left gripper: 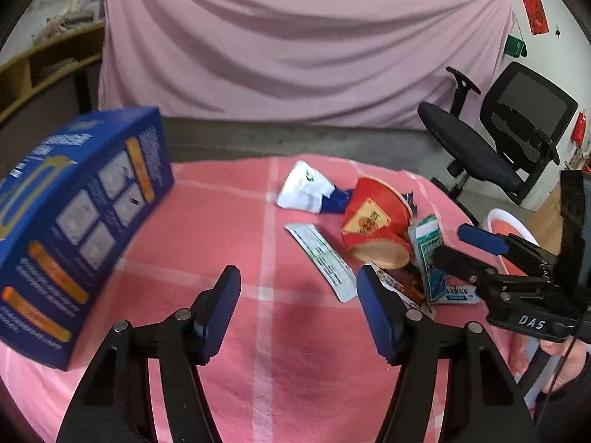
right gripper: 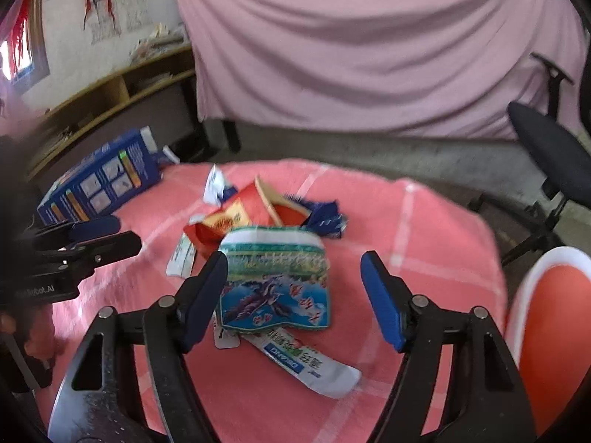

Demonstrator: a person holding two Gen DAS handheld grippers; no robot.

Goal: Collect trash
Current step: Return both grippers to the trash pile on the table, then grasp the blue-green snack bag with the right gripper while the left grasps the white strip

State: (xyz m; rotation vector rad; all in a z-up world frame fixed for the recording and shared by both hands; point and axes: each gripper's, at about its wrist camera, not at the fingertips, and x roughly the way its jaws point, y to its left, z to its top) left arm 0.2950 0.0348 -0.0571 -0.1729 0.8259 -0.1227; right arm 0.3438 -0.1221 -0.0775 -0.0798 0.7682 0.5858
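**Closing on the green-and-blue packet**

Find the trash heaped right of centre on the pink checked tablecloth (left gripper: 221,221): a tipped red paper bowl (left gripper: 373,229), a white-and-blue wrapper (left gripper: 306,188) behind it, a white strip sachet (left gripper: 321,258) flat on the cloth, and the green-and-blue packet (right gripper: 275,280) at the near edge of the pile, lying over a white sachet (right gripper: 310,365).

Note the right gripper (right gripper: 295,262): jaws spread wide, nothing pinched, the packet lying between them, with the left finger just beside its edge and the right finger well clear. Note the left gripper (left gripper: 297,277) too: jaws likewise spread and empty, above bare cloth, with the blue box (left gripper: 74,221) off to its left.

Probably the step in hand: pinching the packet with the right gripper.

- Shift slightly rightward first, to centre the packet rather than shove it with the left finger.
- Come down low enough to catch its crumpled body, not just the top flap.
- Avoid clamping the sachet underneath along with it; expect light foil to slide or drag its neighbours.
- Close gently, since thin packaging folds rather than resists.
- Lift straight up before swinging right toward the white-rimmed red bin (right gripper: 532,277) just beside the table.
- Hold the left gripper back from the pile to avoid a collision.
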